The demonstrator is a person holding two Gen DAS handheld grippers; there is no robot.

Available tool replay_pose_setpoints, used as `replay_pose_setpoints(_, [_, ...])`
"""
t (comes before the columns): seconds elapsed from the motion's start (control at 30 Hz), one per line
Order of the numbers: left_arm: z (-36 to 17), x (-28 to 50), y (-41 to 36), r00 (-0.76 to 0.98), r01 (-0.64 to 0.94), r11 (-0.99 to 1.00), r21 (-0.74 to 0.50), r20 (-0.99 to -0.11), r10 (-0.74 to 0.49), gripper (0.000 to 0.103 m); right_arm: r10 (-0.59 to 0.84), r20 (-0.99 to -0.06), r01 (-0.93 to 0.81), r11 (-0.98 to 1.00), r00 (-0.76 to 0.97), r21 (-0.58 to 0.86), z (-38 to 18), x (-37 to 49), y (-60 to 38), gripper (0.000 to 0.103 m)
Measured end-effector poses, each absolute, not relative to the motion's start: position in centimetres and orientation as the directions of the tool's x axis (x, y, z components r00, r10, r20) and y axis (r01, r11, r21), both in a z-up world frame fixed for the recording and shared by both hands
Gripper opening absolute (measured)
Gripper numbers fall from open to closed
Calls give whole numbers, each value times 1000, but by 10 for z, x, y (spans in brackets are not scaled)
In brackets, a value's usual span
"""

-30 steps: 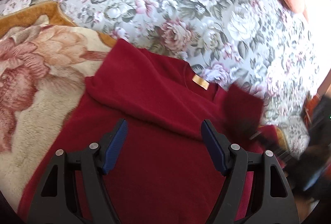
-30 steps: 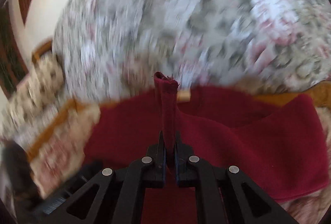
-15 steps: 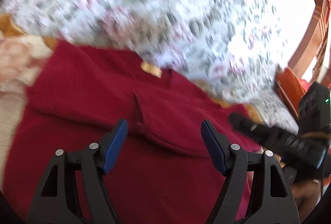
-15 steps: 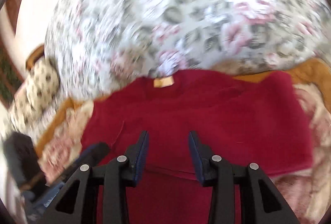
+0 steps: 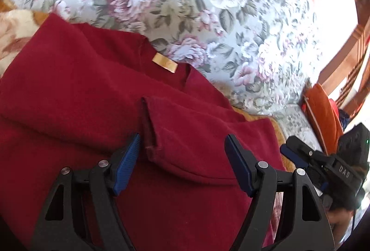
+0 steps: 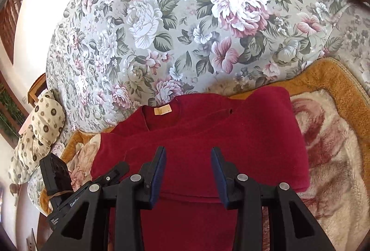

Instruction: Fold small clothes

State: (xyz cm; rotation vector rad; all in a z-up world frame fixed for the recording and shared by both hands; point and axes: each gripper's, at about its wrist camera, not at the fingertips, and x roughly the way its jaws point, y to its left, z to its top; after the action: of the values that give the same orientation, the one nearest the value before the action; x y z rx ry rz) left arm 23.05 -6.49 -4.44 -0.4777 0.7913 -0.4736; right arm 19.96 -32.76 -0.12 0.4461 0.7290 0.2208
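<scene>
Red sweater — sleeves folded in — under 2 open claws.

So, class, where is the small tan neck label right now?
The small tan neck label sits inside the dark red sweater's collar, beside the floral cushion.

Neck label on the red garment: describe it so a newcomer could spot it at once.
Start at the floral bedspread filling the background; the dark red sweater lies just in front of it on a fleecy blanket. At the sweater's far edge, inside the neckline, sits the neck label, a small tan rectangle, the only pale patch on the red fabric.
</scene>
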Motion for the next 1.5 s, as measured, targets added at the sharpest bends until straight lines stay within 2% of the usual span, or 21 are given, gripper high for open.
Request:
replay_pose_setpoints(0.07, [-44, 231, -66, 611, 224, 796, -562, -555, -564, 65, 315, -588, -27, 895, 745, 446, 3, 198, -331, 38])
replay_pose_setpoints(0.1, [-45, 232, -66, 612, 218, 802, -556, -562, -557, 55, 294, -583, -11, 898, 758, 439, 5, 196, -336, 38])
replay_pose_setpoints(0.17, [-48, 235, -65, 611, 181, 818, -546, -589, -529, 35, 244, -566, 39, 897, 787, 441, 12, 189, -352, 38])
replay_pose_setpoints(0.2, [-49, 236, -64, 613, 168, 825, -539, -598, -516, 14, 215, -562, 70, 894, 798, 442, 14, 186, -361, 38])
replay_pose_setpoints(0.3, [-48, 236, -65, 627, 151, 847, -509, -613, -480, 8, 65, -585, 234, 876, 808, 421, 17, 171, -397, 38])
replay_pose_setpoints(0.47, [-27, 228, -85, 705, 206, 923, -326, -604, -371, 6, -46, -654, 442, 773, 755, 456, -2, 154, -447, 38])
replay_pose_setpoints(0.6, [3, 211, -63, 849, 153, 955, -256, -460, -260, 6, -49, -659, 455, 761, 751, 462, -6, 154, -452, 38])
replay_pose_setpoints(0.67, [9, 210, -43, 880, 98, 959, -267, -427, -209, 6, -17, -652, 423, 774, 758, 471, -4, 159, -446, 38])
replay_pose_setpoints(0.83, [-5, 224, 2, 865, -75, 947, -314, -493, -95, 6, 127, -633, 270, 828, 764, 492, -4, 177, -414, 38])
replay_pose_setpoints(0.97, [-21, 236, 17, 824, -142, 931, -337, -561, -77, 6, 166, -674, 203, 878, 719, 433, -11, 187, -390, 38])
replay_pose_setpoints(1.1, [-24, 236, 18, 815, -147, 925, -351, -573, -88, 6, 171, -672, 177, 892, 721, 416, -11, 190, -384, 38])
replay_pose_setpoints(1.33, [-48, 243, 56, 769, -233, 813, -533, -614, -181, 14, 165, -686, 191, 891, 709, 411, -14, 193, -388, 38])
replay_pose_setpoints(1.43, [-42, 237, 56, 779, -245, 825, -509, -610, -145, 14, 150, -687, 194, 897, 711, 397, -11, 194, -389, 38])
replay_pose_setpoints(1.5, [-32, 229, 54, 797, -276, 846, -456, -601, -64, 14, 135, -690, 205, 899, 711, 387, -10, 194, -390, 38])
